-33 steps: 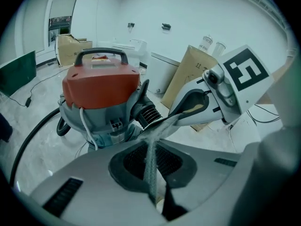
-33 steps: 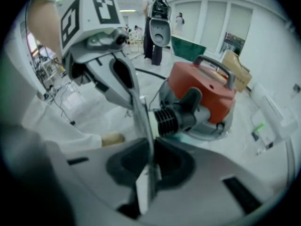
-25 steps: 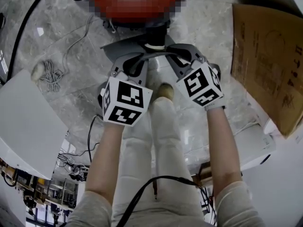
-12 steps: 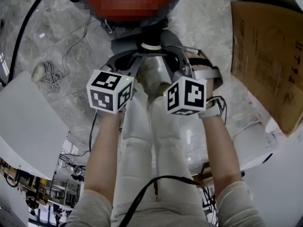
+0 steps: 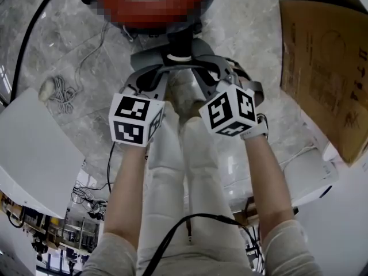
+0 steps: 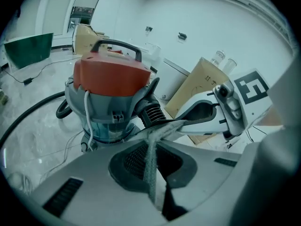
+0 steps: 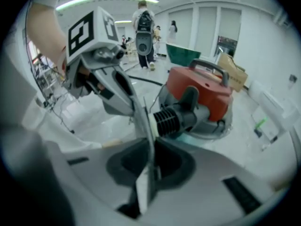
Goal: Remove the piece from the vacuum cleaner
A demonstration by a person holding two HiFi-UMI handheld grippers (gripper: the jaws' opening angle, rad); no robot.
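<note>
Though shut, both claws (image 5: pixel 168 68) (image 5: pixel 194 68) beside hose (image 5: pixel 180 41)

Cardboard (image 5: pixel 322 73) right of vacuum cleaner (image 6: pixel 110 76)

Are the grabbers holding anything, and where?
Nothing seems held. The left gripper and right gripper are shut, tips beside the vacuum cleaner's ribbed hose end.
</note>
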